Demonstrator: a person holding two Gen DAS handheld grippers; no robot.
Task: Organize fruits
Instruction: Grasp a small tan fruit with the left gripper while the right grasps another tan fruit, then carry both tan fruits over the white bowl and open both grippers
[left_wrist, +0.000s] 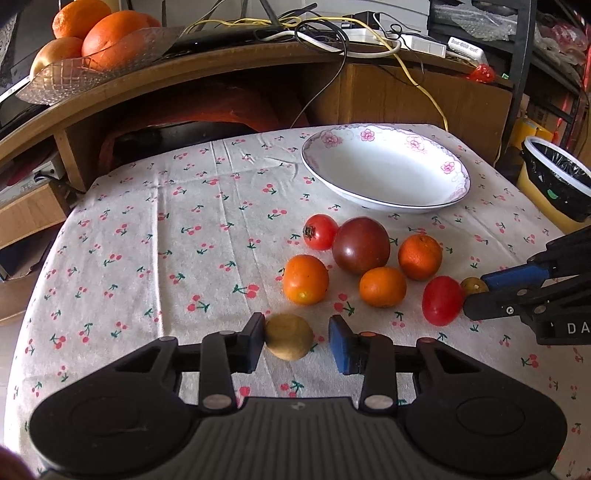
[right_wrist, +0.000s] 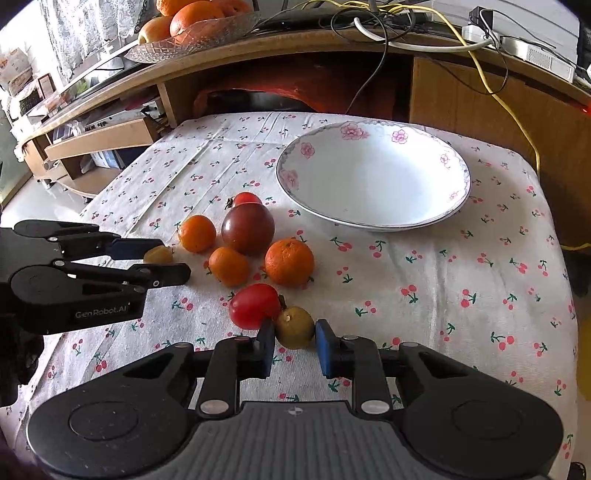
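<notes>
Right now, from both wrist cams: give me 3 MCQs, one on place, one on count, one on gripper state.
1. Where is the plate?
A. beyond the fruit
B. under the fruit
C. on the shelf

2. How many oranges lie on the tablecloth?
A. one
B. three
C. five

3. The right gripper is:
A. clamped on a red tomato
B. open around a small yellow-brown fruit
C. inside the plate

Key: 1 A, the plate sits empty behind the cluster. 2 B, three orange ones show. 3 B, a gap shows beside the fruit.
</notes>
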